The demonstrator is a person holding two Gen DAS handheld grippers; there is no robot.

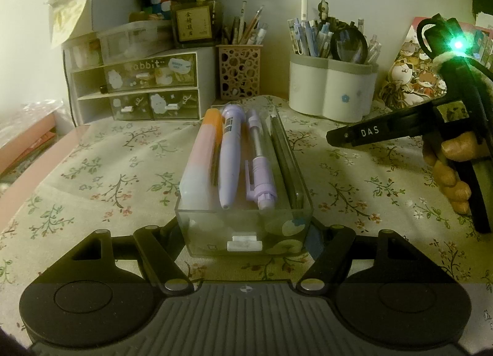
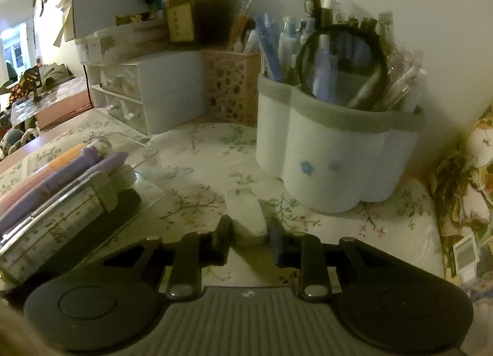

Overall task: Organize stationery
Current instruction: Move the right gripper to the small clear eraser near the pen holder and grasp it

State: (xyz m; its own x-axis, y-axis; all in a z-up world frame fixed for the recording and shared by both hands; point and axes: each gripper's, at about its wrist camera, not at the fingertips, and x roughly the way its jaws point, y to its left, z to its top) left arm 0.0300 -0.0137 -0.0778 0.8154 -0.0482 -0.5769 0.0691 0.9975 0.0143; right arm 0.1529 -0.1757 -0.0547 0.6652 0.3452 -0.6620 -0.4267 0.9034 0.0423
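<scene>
Clear tray point(image 1: 246, 232): near centre of the floral cloth point(image 1: 107, 171), clamped at its near end by the left gripper point(image 1: 246, 229). Contents: orange-pink highlighter point(image 1: 201, 155), two lilac pens point(image 1: 229, 152), one dark pen. Right wrist view alone shows a white eraser point(image 2: 246, 217) (rounded, smudged) on the cloth between the right gripper point(image 2: 249, 239) fingers; whether they press it, cannot tell. White pen holder point(image 2: 332, 159) far right.

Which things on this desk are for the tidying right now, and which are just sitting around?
For the tidying:
clear drawer, gripped by left gripper
pens inside it
white eraser, between right gripper fingers

Just sitting around:
white pen pot
pink pen holder
drawer unit
</scene>
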